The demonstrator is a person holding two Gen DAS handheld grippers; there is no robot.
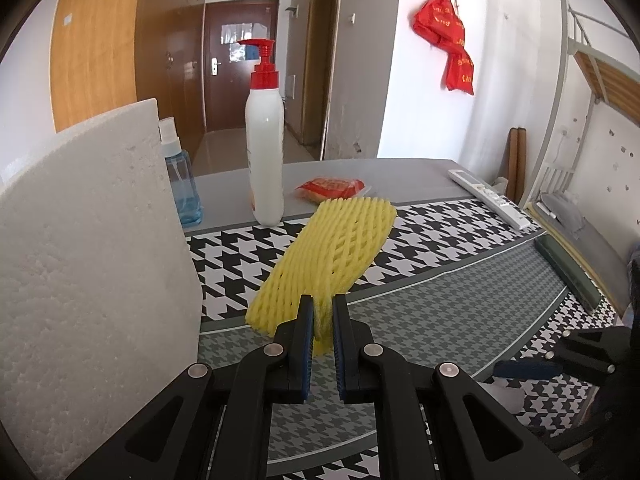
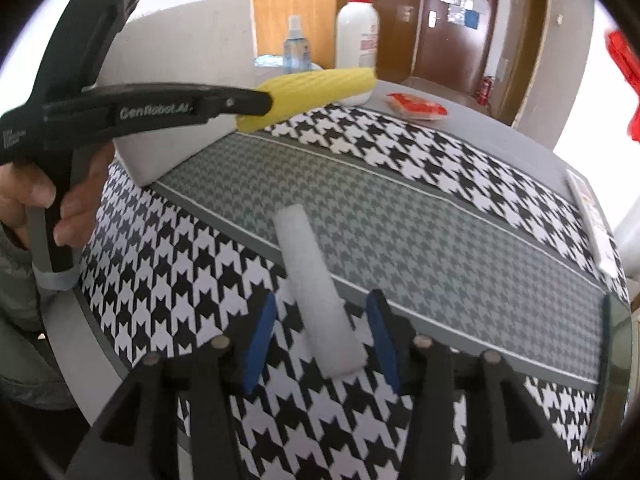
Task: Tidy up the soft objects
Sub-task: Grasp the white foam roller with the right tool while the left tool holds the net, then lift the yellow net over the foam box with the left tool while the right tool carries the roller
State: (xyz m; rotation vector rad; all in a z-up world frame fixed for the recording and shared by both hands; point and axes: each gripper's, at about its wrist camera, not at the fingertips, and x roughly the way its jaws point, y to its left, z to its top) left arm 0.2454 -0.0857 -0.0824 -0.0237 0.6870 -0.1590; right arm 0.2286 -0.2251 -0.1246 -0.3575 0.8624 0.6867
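A yellow foam net sleeve [image 1: 332, 256] hangs lifted over the houndstooth tablecloth [image 1: 440, 248], and my left gripper [image 1: 323, 308] is shut on its near end. In the right wrist view the same left gripper [image 2: 256, 102] holds the yellow net [image 2: 320, 88] in the air, beside a big white foam block [image 2: 180, 64]. A white foam strip [image 2: 316, 280] lies flat on the cloth between the fingers of my right gripper [image 2: 323, 300]. Its blue pads [image 2: 264, 332] stand apart from the strip on both sides, so it is open.
The white foam block [image 1: 88, 260] fills the left side. Behind stand a white pump bottle [image 1: 265, 152] and a blue spray bottle [image 1: 182, 184]. A red packet [image 1: 332, 189] and a remote control [image 1: 490, 196] lie at the back. A hand [image 2: 36, 196] holds the left gripper.
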